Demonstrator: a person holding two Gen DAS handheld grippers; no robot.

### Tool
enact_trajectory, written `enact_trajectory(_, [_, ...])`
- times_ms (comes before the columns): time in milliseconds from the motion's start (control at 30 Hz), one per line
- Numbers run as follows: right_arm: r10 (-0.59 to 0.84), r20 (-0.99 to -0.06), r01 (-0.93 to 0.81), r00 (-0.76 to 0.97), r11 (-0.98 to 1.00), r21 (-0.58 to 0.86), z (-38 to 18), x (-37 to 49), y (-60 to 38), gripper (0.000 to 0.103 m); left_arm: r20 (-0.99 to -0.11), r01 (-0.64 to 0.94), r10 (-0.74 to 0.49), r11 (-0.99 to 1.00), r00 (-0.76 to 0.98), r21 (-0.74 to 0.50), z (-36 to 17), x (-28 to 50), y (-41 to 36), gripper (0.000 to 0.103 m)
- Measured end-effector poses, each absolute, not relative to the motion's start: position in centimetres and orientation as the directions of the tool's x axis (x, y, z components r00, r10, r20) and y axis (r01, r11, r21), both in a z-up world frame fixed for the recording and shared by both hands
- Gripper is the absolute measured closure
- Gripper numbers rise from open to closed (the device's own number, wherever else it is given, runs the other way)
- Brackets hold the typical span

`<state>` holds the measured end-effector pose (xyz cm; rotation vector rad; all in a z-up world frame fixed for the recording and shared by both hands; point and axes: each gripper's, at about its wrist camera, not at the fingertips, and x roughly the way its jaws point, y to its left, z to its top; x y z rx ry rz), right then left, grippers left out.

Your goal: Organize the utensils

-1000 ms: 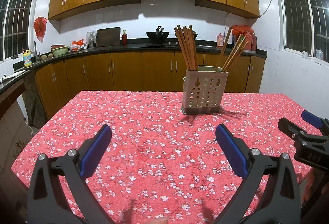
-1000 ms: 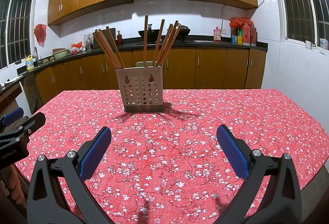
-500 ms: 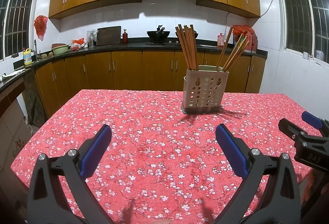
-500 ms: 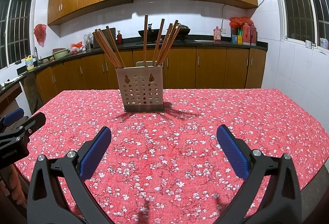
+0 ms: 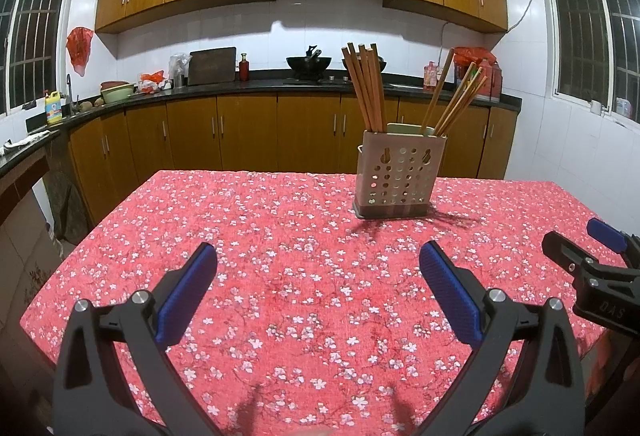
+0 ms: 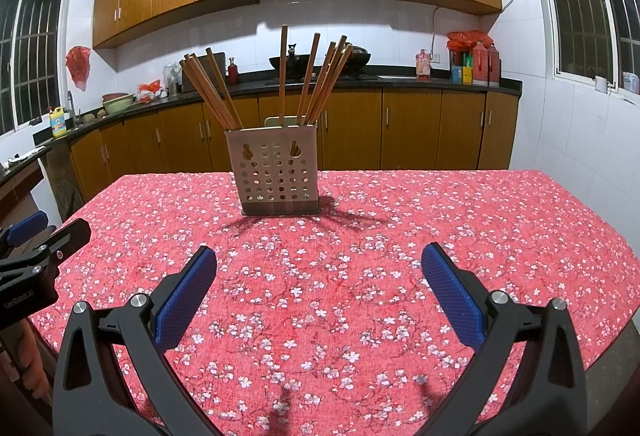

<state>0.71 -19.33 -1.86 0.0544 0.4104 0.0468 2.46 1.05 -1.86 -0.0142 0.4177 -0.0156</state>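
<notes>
A beige perforated utensil holder stands upright on the red floral tablecloth, far and right of centre in the left wrist view. It also shows in the right wrist view, left of centre. Several brown wooden chopsticks stand in it in two bunches. My left gripper is open and empty, well short of the holder. My right gripper is open and empty, also short of the holder. Each gripper shows at the edge of the other's view.
The table edges lie left and right. Brown kitchen cabinets and a dark counter with a wok, bottles and bowls run behind the table. Windows are on both side walls.
The left wrist view has drifted slightly; the holder sits a touch higher in frame. Both grippers stay open and empty. The holder and chopsticks have not moved.
</notes>
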Motion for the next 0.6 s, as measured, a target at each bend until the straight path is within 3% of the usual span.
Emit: enact_trajectory(600, [0.058,-0.399,-0.036,0.915,0.997,0.064,-1.73,0.88,-19.53,0.002,-0.404,0.009,-0.013,1.0,0.915,-0.01,-1.57,2.55,1.05,0.004])
